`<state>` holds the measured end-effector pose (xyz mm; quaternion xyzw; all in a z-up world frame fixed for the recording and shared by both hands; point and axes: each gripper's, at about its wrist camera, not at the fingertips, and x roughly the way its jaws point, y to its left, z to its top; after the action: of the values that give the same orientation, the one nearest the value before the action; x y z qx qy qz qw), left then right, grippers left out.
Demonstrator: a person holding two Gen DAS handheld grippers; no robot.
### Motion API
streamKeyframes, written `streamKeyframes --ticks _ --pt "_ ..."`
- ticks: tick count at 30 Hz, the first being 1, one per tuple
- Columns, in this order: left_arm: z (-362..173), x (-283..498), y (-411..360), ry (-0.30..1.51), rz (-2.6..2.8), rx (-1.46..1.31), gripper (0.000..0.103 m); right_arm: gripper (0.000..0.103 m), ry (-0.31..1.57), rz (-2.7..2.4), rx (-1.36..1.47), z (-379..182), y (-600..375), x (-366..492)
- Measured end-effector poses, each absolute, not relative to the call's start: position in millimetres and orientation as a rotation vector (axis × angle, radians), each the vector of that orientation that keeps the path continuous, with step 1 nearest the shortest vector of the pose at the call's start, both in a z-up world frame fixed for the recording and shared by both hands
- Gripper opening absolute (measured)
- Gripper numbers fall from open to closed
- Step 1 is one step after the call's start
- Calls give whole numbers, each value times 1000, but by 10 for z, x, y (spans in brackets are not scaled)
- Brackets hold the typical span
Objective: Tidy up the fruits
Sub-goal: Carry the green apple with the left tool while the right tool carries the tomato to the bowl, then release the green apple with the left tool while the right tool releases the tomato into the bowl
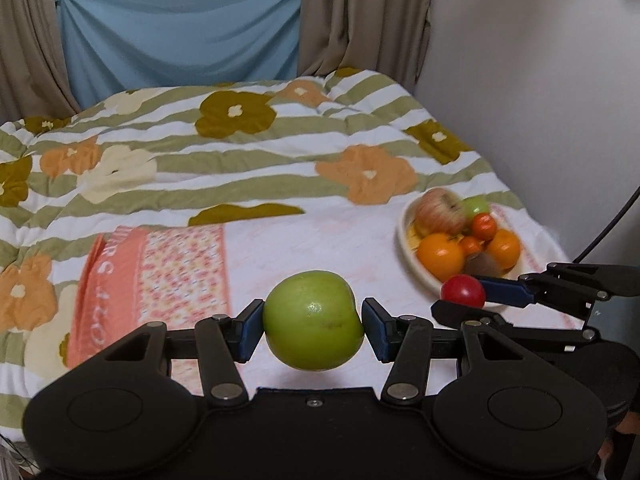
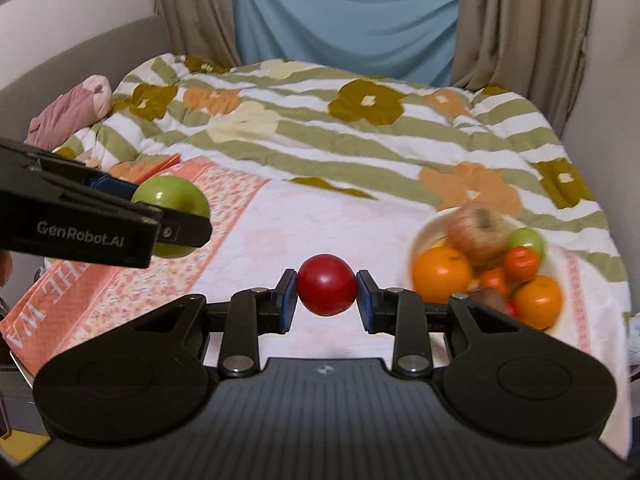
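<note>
My left gripper point(image 1: 313, 326) is shut on a green apple point(image 1: 313, 320) and holds it above the bed; the apple also shows in the right wrist view point(image 2: 172, 196). My right gripper point(image 2: 327, 292) is shut on a small red fruit point(image 2: 327, 290), seen from the left wrist view point(image 1: 463, 290) next to the plate's near rim. A white plate point(image 1: 404, 236) on the right of the bed holds a red-yellow apple point(image 1: 438, 210), a small green fruit point(image 1: 476, 205), oranges point(image 1: 440, 258) and a brown kiwi point(image 1: 482, 264). The plate shows in the right wrist view point(image 2: 420, 236).
A pink floral cloth point(image 1: 280, 248) with an orange border covers the near part of the bed, over a striped flowered quilt point(image 1: 240, 152). A wall point(image 1: 540, 100) runs along the right. A pink bundle point(image 2: 72, 112) lies at the far left. Curtains hang behind.
</note>
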<state>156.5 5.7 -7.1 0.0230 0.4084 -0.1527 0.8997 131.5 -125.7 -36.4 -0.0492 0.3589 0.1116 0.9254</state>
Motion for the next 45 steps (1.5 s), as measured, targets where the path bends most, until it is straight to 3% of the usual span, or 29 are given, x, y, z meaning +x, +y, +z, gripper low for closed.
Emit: streamKeyframes --ticks 17,34,36,38,45 --pt "-127 1940 -1157 843 -359 0 57 46 707 174 -94 -272 -2708 1582" --pt "-538 2501 -2081 908 -359 64 57 46 778 234 -97 -617 -3293 1899" --pt "-559 2506 -2104 906 -343 64 62 46 783 240 -90 -645 -3319 1899" --pt "-534 2488 -2097 884 -330 60 92 46 788 246 -86 -664 -3339 1896" --pt "-405 2334 -2011 848 -290 73 94 46 794 248 -79 -693 -3423 1816"
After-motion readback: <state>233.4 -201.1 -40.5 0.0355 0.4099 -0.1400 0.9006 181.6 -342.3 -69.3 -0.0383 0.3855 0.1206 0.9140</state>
